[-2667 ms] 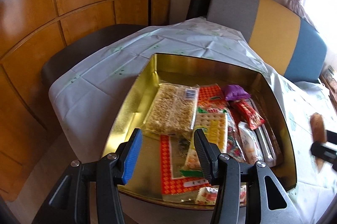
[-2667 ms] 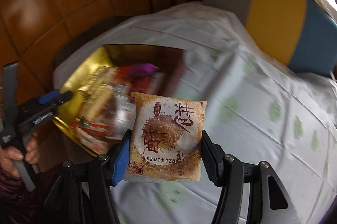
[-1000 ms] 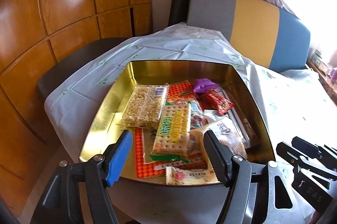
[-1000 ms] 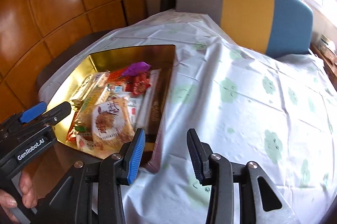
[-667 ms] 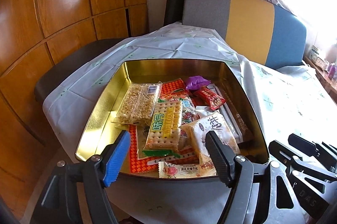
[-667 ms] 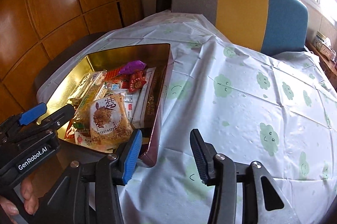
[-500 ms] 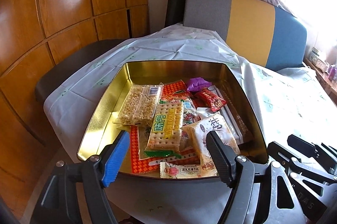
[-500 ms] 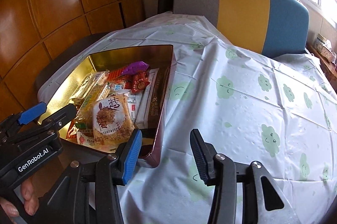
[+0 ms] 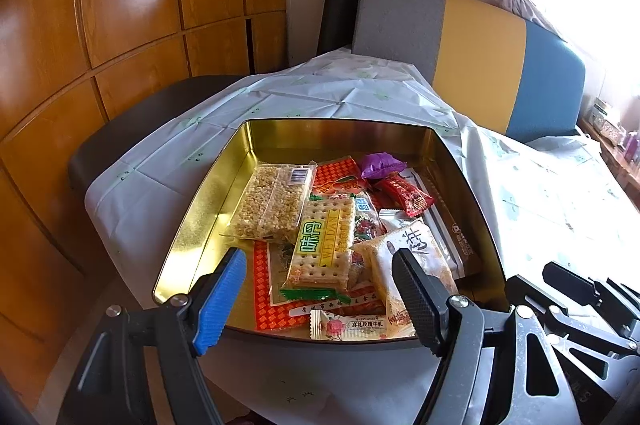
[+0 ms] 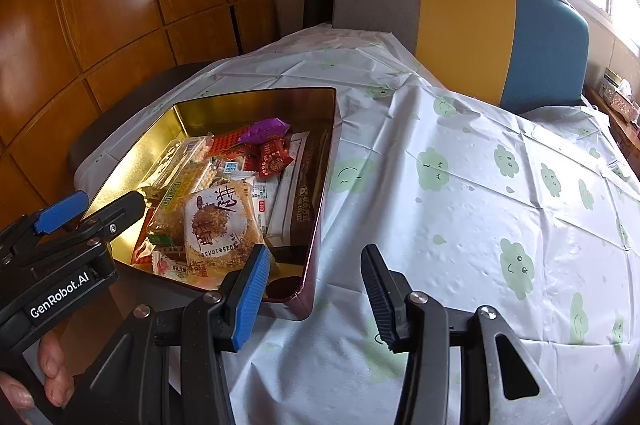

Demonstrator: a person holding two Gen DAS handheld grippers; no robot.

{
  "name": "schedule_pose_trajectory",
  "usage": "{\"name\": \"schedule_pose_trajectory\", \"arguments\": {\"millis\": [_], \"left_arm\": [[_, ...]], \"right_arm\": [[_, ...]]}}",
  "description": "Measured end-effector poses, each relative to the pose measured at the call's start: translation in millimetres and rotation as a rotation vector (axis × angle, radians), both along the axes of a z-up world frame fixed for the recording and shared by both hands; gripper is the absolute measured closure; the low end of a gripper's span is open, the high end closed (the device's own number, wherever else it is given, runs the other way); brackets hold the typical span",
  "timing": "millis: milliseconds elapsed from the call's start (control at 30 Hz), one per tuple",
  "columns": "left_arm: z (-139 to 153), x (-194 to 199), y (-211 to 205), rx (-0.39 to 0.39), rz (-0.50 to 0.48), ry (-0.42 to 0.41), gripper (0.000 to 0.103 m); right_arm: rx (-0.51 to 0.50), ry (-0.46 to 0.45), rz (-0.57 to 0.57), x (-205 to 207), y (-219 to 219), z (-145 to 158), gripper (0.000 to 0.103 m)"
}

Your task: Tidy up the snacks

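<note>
my left tongs (image 9: 318, 295) stand wide and have just been opening, with nothing between them; my right tongs (image 10: 314, 295) are partly open and empty. the snacks (image 9: 324, 229) lie heaped in the gold tin (image 9: 200, 221), the brown packet (image 10: 220, 225) on top at 5 o'clock. the tin sits at the bench (image 10: 460, 185) edge nearest me, so a knock could tip it off. there is open cloth from 1 to 4 o'clock.
</note>
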State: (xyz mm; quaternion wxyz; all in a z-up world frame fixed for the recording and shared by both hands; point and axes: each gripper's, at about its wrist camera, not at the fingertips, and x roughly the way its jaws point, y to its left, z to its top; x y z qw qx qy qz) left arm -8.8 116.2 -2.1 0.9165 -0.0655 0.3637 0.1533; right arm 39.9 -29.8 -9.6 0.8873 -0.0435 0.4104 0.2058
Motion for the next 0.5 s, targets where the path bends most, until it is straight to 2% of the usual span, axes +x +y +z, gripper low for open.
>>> {"name": "schedule_pose_trajectory", "arguments": {"millis": [500], "left_arm": [[2.0, -0.7, 1.1, -0.001, 0.002, -0.009, 0.025]], "right_arm": [[0.005, -0.003, 0.009, -0.3, 1.6, -0.9, 0.054]]}}
